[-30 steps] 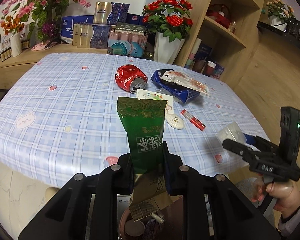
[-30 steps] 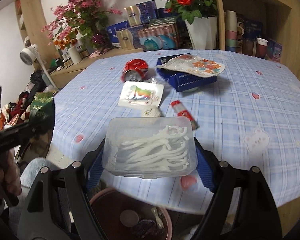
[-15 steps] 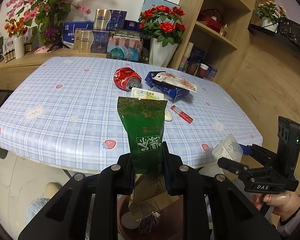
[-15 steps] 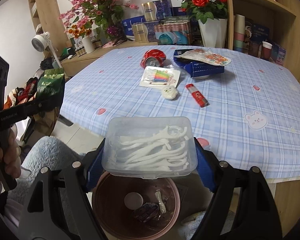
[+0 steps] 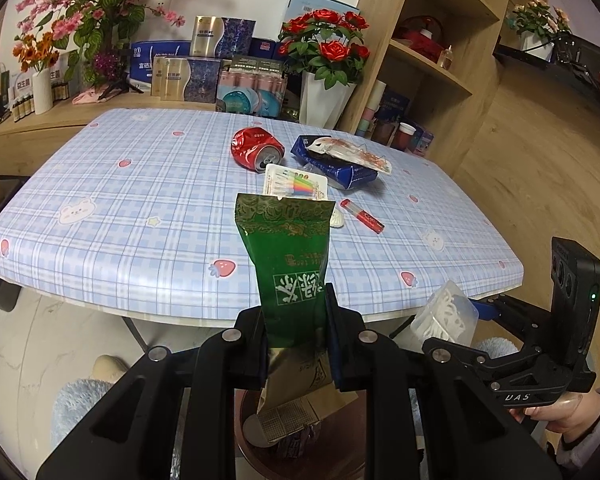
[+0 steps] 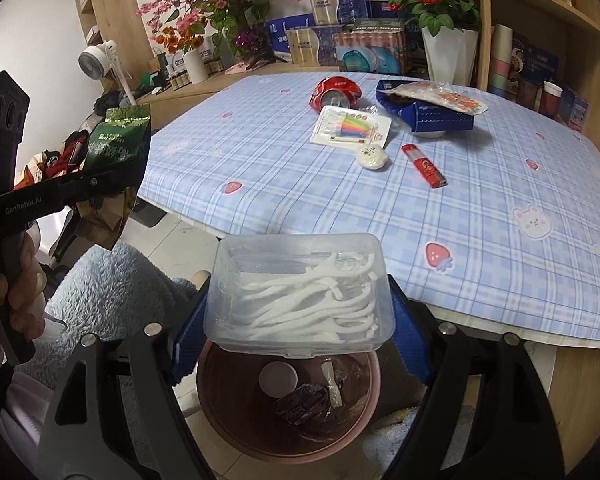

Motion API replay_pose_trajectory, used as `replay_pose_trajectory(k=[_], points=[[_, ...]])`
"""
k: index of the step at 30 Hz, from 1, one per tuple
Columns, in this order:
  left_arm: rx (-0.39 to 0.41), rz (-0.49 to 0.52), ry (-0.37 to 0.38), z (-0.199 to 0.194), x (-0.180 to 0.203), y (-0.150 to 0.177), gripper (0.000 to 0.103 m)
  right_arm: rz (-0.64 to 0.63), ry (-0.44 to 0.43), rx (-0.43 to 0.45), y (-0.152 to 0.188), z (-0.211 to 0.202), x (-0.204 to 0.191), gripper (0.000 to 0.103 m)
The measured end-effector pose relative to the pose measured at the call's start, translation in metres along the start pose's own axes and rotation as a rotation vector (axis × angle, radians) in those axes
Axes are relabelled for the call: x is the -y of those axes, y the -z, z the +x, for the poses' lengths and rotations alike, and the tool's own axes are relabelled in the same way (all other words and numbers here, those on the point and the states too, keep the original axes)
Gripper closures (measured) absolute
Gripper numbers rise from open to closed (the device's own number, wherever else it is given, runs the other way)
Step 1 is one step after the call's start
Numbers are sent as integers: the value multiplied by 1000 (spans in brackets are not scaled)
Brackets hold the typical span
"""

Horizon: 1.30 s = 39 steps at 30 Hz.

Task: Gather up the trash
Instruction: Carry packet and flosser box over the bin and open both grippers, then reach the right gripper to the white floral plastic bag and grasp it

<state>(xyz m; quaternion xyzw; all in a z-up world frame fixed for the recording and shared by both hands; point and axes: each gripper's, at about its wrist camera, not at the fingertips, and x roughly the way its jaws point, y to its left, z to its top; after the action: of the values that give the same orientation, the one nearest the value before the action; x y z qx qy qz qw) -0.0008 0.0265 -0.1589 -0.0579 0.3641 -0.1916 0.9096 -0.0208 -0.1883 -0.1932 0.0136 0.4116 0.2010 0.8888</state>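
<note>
My left gripper (image 5: 296,320) is shut on a green foil packet (image 5: 290,256) and holds it upright above the brown trash bin (image 5: 340,452). My right gripper (image 6: 296,312) is shut on a clear plastic box of white floss picks (image 6: 300,292), held over the same bin (image 6: 220,412), which has scraps inside. The box also shows in the left wrist view (image 5: 446,318), and the green packet in the right wrist view (image 6: 118,140). On the checked table (image 5: 140,208) lie a crushed red can (image 5: 256,152), a blue carton (image 5: 336,166), a card of coloured picks (image 5: 294,182) and a red tube (image 5: 362,216).
The bin stands on the floor in front of the table's near edge. A small white round lid (image 6: 372,156) lies by the red tube. Flower vases and boxes stand behind the table; wooden shelves (image 5: 432,60) rise at the right. A blue fluffy slipper (image 5: 80,404) is on the floor.
Both grippers have drawn back from the table and lowered, so the table edge and the bin below have come into view. Both still hold their items.
</note>
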Motion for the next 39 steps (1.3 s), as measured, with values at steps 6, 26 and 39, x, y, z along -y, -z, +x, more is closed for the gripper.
replay_pose_trajectory(k=[6,26,39], points=[[-13,-5,2,3,1,5,81,-6,-9,2,-3,2,-2,19],[-81,23,28,23,15,24,81,36,143,181,-12,-30,19,6],[-113,57,67,34,28,35,53,127,179,171,-1,-26,42,6]])
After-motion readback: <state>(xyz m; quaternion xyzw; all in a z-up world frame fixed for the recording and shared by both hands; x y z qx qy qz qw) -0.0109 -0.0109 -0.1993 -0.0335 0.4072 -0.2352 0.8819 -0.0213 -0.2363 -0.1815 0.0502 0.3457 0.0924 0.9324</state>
